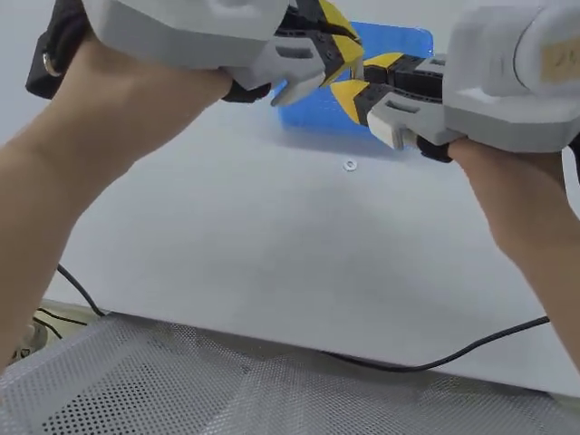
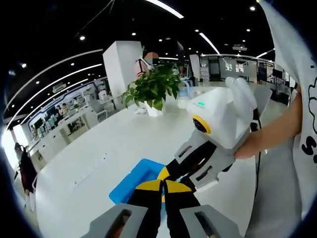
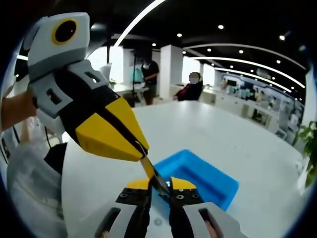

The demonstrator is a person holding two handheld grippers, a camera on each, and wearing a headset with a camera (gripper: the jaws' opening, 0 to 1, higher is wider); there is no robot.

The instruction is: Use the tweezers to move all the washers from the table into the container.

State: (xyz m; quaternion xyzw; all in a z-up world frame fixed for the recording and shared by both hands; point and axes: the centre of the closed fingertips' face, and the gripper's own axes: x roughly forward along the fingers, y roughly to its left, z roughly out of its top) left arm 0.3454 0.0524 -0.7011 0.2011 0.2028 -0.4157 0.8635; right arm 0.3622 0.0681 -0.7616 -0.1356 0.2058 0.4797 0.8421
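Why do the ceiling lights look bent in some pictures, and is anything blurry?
Left and right gripper views: fisheye lenses bow the ceiling light strips and swell whatever is close. Head view: undistorted, soft even light on the table, only faint shadows; the washer is tiny and slightly soft.

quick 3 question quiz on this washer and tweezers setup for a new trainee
1. True or false: the washer lies inside the blue container.
2. What clamps the tweezers? A) the left gripper B) a bare hand C) nothing, they lie flat
3. Fill in: the tweezers' free end reaches between the jaws of the ___ gripper.

Key: 1 false, it lies on the white table. 2 A. 3 right gripper.
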